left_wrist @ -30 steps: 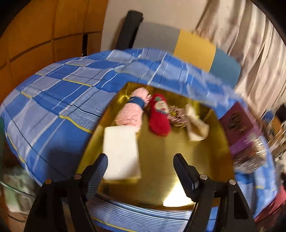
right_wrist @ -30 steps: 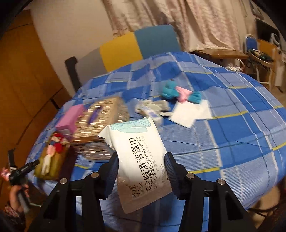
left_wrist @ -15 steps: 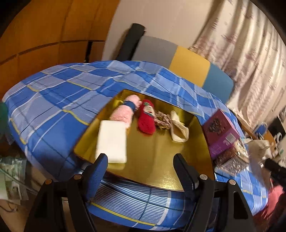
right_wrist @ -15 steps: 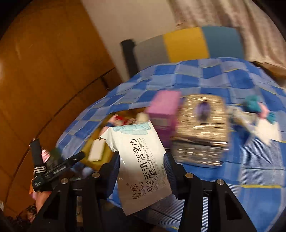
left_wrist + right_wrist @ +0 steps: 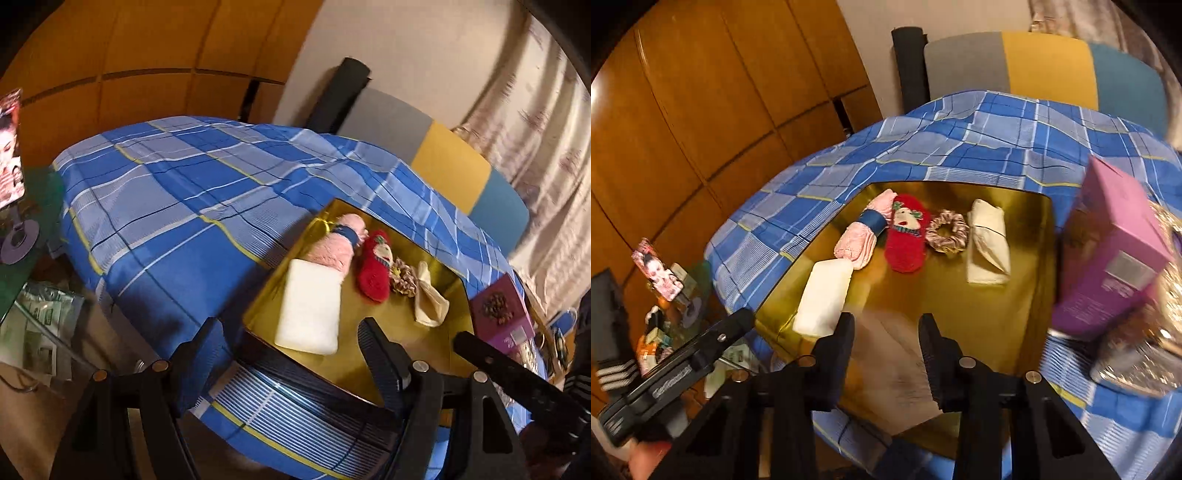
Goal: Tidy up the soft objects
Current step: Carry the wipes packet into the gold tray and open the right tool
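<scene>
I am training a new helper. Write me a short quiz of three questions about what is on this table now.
1. Multiple choice: what lies between the red sock and the cream cloth in the gold tray?
A. a scrunchie
B. a spoon
C. a cup
2. True or false: the left gripper has its jaws open with nothing between them.
3. Count: how many soft items lie in the gold tray?

Key: 1 A; 2 true; 3 five.
</scene>
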